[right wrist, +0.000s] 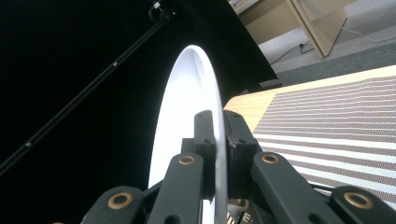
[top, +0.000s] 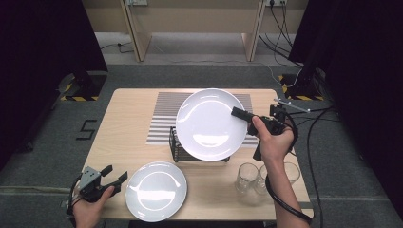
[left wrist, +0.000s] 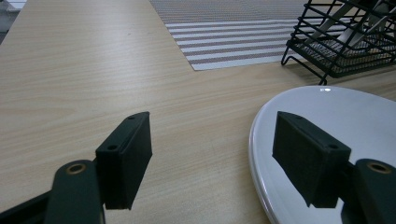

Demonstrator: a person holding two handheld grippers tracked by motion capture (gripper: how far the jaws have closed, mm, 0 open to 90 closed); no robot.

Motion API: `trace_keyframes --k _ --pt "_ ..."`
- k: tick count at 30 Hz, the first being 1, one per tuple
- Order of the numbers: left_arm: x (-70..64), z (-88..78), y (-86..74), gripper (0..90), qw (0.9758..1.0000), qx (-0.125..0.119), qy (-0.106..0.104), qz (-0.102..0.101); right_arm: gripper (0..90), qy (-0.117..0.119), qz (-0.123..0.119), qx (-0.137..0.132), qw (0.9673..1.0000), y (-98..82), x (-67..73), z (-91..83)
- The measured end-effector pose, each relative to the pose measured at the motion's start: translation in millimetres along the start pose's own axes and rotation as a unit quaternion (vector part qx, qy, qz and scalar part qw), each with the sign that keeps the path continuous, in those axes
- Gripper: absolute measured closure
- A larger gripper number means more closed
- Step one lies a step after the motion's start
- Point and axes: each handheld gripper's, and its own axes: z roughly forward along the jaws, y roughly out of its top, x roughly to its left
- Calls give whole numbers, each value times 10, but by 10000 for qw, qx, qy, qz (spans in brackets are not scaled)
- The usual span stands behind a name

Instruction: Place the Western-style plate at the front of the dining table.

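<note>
Large plate (top: pixel 209 124) is being pinched at its 3 o'clock rim by the right gripper (top: pixel 239 113), over the rack (top: pixel 177 148); edge-only hold, slip risked. Left gripper (top: pixel 111 175) is being held open.

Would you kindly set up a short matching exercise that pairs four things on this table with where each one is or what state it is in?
Things:
1. large white plate
2. small white plate
3. drinking glasses
4. left gripper

Places or states:
A. lying flat on the table near its front edge
B. open, holding nothing
C. held on edge over the black wire rack, rim clamped by the right gripper
D. standing upright near the table's front right corner

Right pairs: 1-C, 2-A, 3-D, 4-B
</note>
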Motion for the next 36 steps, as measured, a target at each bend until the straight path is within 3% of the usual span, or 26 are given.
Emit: trace_keyframes --k 36 --pt "-1 -2 -1 279 10000 3 -4 8 857 -46 55 -118 9999 103 -21 26"
